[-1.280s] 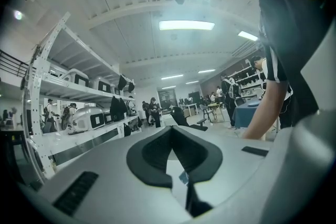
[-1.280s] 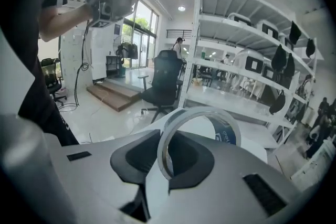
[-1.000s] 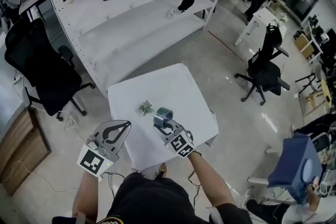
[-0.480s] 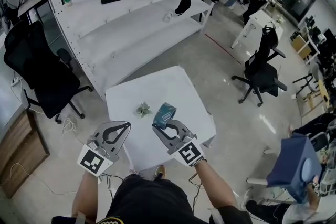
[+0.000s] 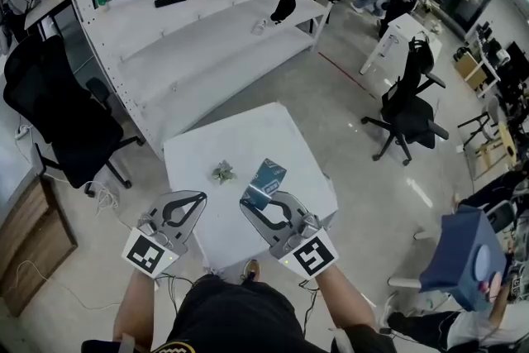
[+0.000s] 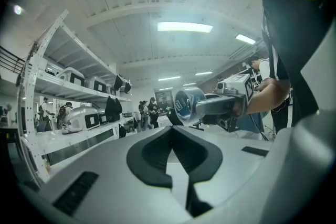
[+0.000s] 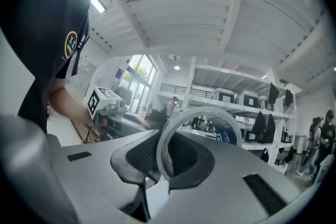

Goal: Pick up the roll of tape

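The roll of tape point(image 5: 266, 177), clear with a teal-blue label, hangs in the air above the white table point(image 5: 281, 132), and my right gripper point(image 5: 254, 195) is shut on its wall. In the right gripper view the roll point(image 7: 227, 134) stands as a ring pinched between the jaws of that gripper point(image 7: 169, 139). My left gripper point(image 5: 201, 197) hovers at the table's near left edge, shut and holding nothing. The left gripper view looks past its closed jaws point(image 6: 171, 130) at the roll point(image 6: 186, 104) held by the right gripper point(image 6: 202, 107).
A small crumpled green thing point(image 5: 221, 172) lies on the table. Long white shelving point(image 5: 207, 37) stands behind it. Black office chairs stand at the left point(image 5: 58, 112) and the right point(image 5: 413, 107). A blue object point(image 5: 459, 256) sits at the lower right. People stand far back.
My right gripper has risen off the table with the roll of tape in it and come nearer the camera. The left gripper has stayed in place.
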Tool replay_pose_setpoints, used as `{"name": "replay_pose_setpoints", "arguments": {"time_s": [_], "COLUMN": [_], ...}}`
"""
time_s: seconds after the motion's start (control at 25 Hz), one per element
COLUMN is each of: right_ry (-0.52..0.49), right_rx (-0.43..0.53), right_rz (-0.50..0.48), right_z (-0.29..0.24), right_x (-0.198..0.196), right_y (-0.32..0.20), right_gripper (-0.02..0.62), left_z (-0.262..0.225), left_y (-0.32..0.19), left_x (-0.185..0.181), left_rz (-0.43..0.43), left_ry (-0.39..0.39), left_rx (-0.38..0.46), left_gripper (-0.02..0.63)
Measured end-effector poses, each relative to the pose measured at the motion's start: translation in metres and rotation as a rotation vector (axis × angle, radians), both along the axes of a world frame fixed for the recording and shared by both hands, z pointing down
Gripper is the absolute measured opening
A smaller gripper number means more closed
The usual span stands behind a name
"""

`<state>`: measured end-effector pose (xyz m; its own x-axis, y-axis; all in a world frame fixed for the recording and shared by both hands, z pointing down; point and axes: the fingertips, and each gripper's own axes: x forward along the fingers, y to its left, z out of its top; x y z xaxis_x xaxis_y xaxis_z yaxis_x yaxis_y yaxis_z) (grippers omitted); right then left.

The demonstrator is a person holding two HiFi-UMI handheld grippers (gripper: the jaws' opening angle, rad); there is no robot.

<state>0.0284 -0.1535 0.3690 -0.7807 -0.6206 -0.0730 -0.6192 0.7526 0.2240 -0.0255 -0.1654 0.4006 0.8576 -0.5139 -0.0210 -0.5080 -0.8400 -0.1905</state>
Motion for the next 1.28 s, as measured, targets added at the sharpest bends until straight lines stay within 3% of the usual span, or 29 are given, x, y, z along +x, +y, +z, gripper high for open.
{"name": "replay_pose_setpoints", "arguments": {"time_s": [1.28], "right_ry": [0.007], "right_rx": [0.027], "right_rz": [0.050], "right_z": [0.015], "right_x": [0.018], "right_y": [-0.014], "right_gripper": [0.066], "left_z": [-0.010], "left_y": [-0.004], "left_x": [0.010], "left_rz": [0.023], "left_ry": [-0.016], "left_rx": [0.029], "left_gripper": [0.017]}}
